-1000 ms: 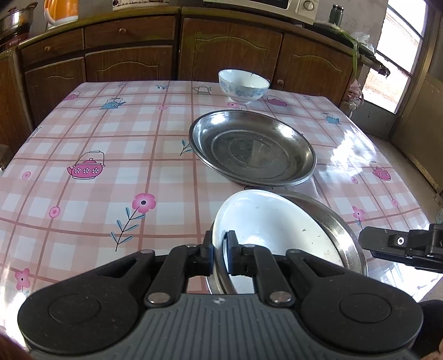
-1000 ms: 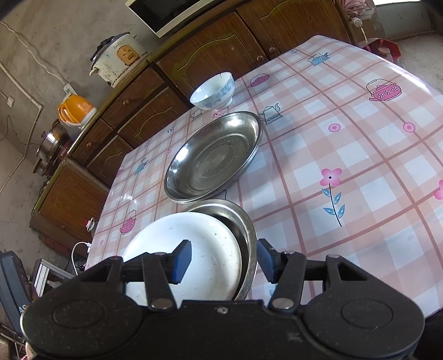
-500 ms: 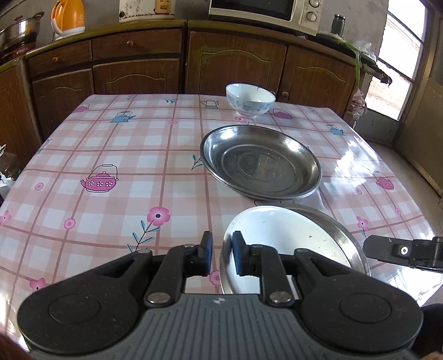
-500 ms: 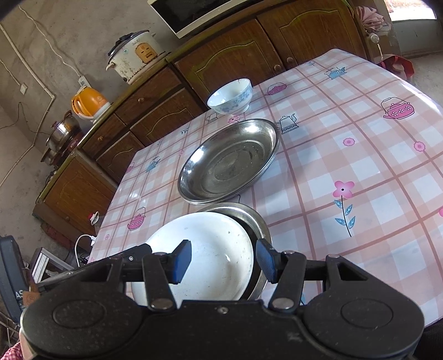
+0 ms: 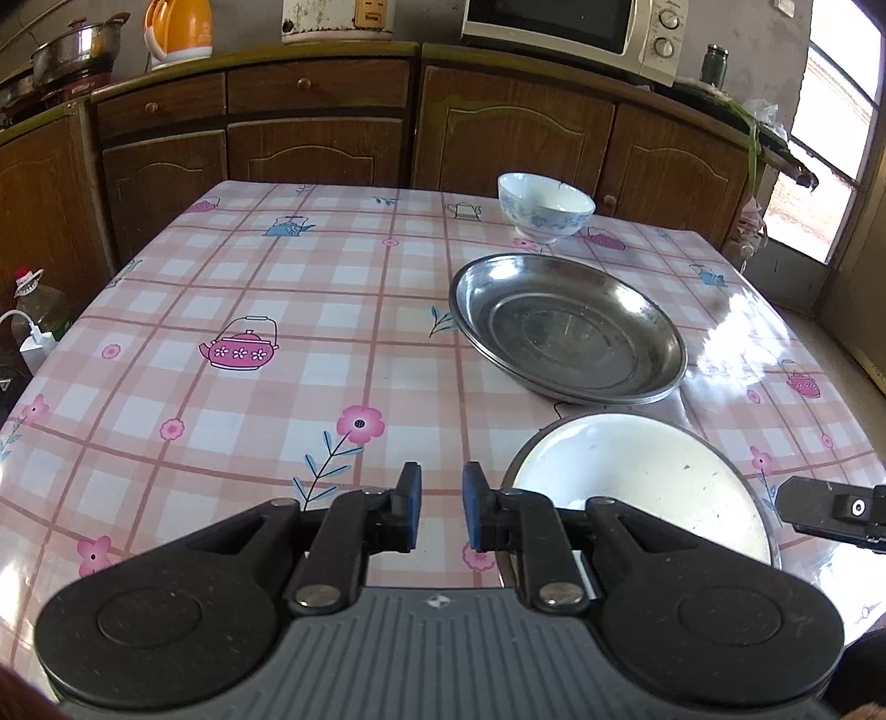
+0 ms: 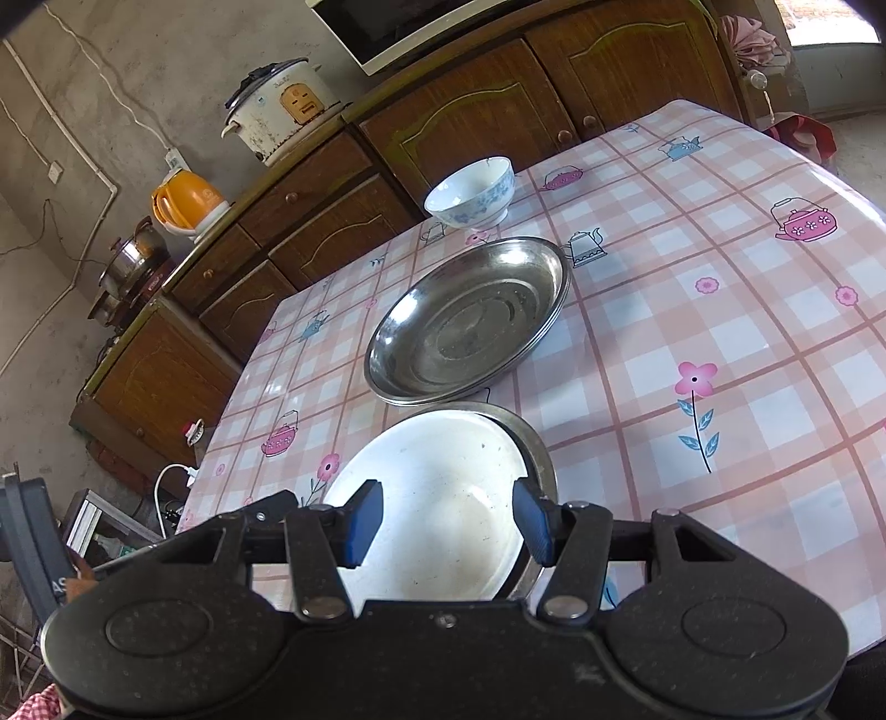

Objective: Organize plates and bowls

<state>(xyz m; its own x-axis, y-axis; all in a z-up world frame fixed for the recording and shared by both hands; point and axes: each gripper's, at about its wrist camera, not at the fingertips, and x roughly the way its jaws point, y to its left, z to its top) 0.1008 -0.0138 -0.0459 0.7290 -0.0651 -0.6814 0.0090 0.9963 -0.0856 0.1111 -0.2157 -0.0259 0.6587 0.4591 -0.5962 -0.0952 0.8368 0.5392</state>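
Observation:
A white plate [image 5: 637, 476] [image 6: 443, 487] lies in a small steel dish [image 6: 540, 448] at the table's near edge. Behind it sits a large steel plate [image 5: 565, 327] [image 6: 470, 321], and farther back a blue-patterned bowl [image 5: 545, 205] [image 6: 470, 191]. My left gripper [image 5: 440, 512] hangs just left of the white plate, jaws nearly together with nothing between them. My right gripper [image 6: 447, 509] is open above the white plate's near side and touches nothing; its finger [image 5: 830, 509] shows at the right of the left wrist view.
The table [image 5: 249, 310] has a pink checked oilcloth. Wooden cabinets [image 5: 315, 144] stand behind it, bearing a microwave [image 5: 570, 30], a rice cooker [image 6: 277, 105] and an orange kettle [image 6: 188, 199]. An oil bottle [image 5: 33, 304] stands on the floor to the left.
My left gripper let go of the white plate's rim and drew off to the left. The plate, tilted up before, now lies flat in the small steel dish. The right gripper stayed open.

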